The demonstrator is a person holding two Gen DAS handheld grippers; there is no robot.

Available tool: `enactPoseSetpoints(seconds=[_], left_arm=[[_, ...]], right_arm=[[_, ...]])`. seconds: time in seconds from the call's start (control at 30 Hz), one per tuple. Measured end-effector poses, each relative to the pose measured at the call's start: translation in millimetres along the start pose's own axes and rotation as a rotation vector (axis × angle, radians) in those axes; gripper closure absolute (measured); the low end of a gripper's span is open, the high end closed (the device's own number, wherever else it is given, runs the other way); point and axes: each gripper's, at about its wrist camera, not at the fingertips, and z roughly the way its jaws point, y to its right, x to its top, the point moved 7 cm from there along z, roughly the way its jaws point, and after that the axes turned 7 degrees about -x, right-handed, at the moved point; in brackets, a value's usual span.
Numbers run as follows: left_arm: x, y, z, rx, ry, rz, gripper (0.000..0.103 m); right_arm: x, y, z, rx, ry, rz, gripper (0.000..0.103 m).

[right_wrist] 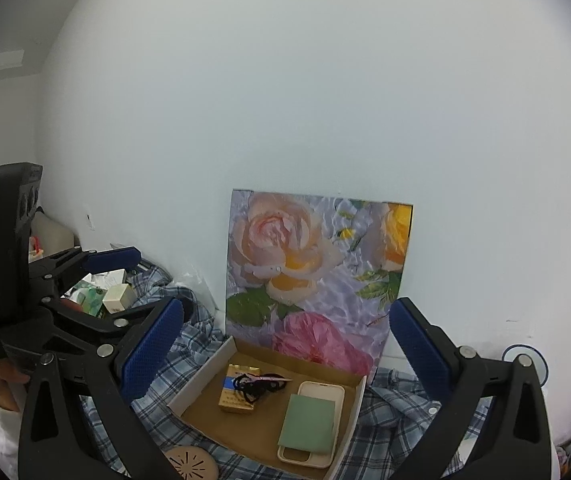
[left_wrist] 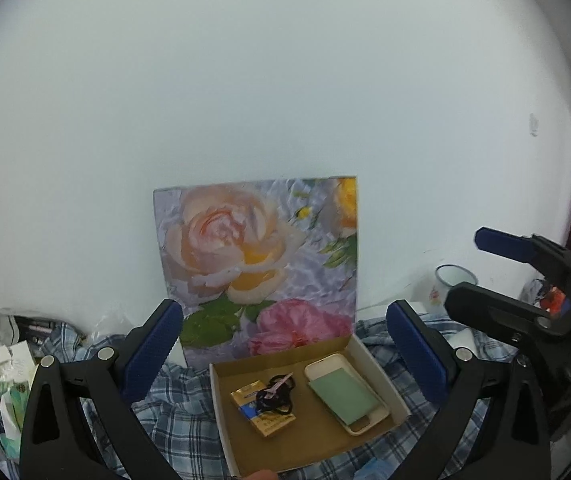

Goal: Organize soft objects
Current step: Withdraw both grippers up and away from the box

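A shallow cardboard box [left_wrist: 221, 412] [right_wrist: 189, 392] lies on a blue plaid cloth [left_wrist: 181, 412] [right_wrist: 189, 344]. In it are a gold and blue packet [left_wrist: 263, 414] [right_wrist: 239, 394], black hair ties with a pink clip [left_wrist: 277, 392] [right_wrist: 257, 384] on the packet, and a cream phone case [left_wrist: 377, 416] [right_wrist: 325, 394] with a green pad [left_wrist: 343, 396] [right_wrist: 309, 422] on it. My left gripper [left_wrist: 285, 344] is open above the box, empty; it shows at the left in the right wrist view [right_wrist: 113, 276]. My right gripper [right_wrist: 287, 344] is open, empty, also seen at the right in the left wrist view [left_wrist: 469, 268].
A flower picture [left_wrist: 261, 256] [right_wrist: 317, 272] leans on the white wall behind the box. Cartons and packets [left_wrist: 1, 384] [right_wrist: 105, 292] crowd the left. A cup [left_wrist: 451, 284] stands at the right. A round tan perforated disc [right_wrist: 191, 462] lies near the box's front.
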Motion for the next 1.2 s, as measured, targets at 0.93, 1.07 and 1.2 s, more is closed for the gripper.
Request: enactPoseSetpoints(seconds=[0.93, 1.07, 1.2], left_arm=[[-5.9, -2.4, -79.2, 0.062, 0.042, 0.031, 0.0], [-27.7, -5.1, -73.1, 0.058, 0.001, 0.012, 0.0], [-49.8, -3.4, -67.9, 0.07, -0.037, 0.026, 0.0]], right_arm=[[-9.2, -31.6, -59.0, 0.112, 0.064, -0.09, 0.0], [-31.7, -32.7, -54.5, 0.107, 0.022, -0.115, 0.0], [-56.7, -35.9, -49.3, 0.119, -0.018, -0.128, 0.0]])
